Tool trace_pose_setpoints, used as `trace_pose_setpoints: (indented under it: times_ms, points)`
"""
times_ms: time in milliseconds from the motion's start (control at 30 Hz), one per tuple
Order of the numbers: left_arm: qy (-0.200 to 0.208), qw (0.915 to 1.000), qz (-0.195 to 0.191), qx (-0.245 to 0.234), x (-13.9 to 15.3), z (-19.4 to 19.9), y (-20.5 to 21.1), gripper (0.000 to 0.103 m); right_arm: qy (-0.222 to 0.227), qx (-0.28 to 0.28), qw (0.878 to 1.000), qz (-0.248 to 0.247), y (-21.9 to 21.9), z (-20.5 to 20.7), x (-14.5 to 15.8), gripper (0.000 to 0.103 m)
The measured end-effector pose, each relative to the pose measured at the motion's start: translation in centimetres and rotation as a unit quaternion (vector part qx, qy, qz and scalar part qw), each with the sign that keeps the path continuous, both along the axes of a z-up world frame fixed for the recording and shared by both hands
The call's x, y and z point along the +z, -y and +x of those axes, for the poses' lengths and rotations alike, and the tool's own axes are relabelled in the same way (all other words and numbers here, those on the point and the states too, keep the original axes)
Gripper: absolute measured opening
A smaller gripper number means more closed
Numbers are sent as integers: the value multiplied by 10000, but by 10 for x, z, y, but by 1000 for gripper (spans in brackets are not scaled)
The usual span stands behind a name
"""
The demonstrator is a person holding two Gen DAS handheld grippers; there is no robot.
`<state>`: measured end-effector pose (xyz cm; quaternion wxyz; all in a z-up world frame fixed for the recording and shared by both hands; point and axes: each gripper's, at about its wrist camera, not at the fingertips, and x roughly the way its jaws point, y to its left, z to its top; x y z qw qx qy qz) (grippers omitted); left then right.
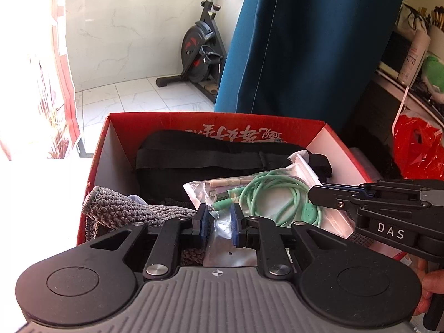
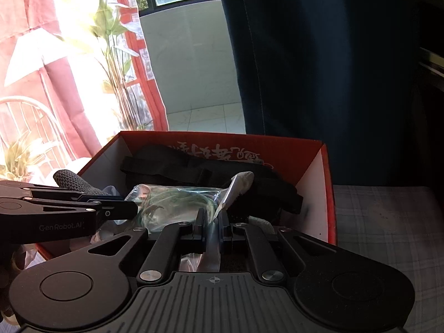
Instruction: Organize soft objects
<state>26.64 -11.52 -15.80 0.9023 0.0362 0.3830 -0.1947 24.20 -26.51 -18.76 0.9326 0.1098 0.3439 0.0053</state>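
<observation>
A red cardboard box [image 1: 122, 127] [image 2: 327, 172] holds a black strapped bag [image 1: 194, 161] [image 2: 177, 166], a grey knitted cloth [image 1: 122, 208] [image 2: 69, 179] at its near left, and a clear plastic bag with a coiled green cable [image 1: 266, 197] [image 2: 172, 199]. My left gripper [image 1: 218, 220] has its jaws narrowly apart around the near edge of the plastic bag. My right gripper [image 2: 213, 229] is closed to a narrow gap on the same bag's near right edge; it also shows from the side in the left wrist view [image 1: 315, 193].
A teal curtain [image 1: 299, 41] hangs right behind the box. An exercise bike [image 1: 202, 50] stands on the tiled floor beyond. A red plastic bag [image 1: 416, 149] and a cluttered shelf are at the right. The box rests on a checked cloth [image 2: 388, 222].
</observation>
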Motion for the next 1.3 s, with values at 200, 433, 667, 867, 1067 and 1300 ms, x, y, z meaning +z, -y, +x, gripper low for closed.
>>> trace_pose_setpoints:
  times_ms: [200,433,667,867,1067,1300]
  points:
    - [-109,9990,402,-158,-10,13,8,19,-436,126,9989,-86,-4,13,-8,8]
    - [-125,9993,335,-88,-13,9,4,19,-504,101,9987,-54,-4,18,-14,8]
    - [-17,9997,241,43,-11,3,5,19,-558,60,9981,-273,-11,24,-12,10]
    - [415,9985,344,91,12,-21,2,60,-448,6,9980,-457,-17,11,7,23]
    - [694,9975,89,85,33,-53,-11,101,-314,-92,9987,-382,-16,-16,25,51]
    - [1042,9922,504,458,54,-93,-16,103,-164,-190,9988,-423,-24,-50,52,102]
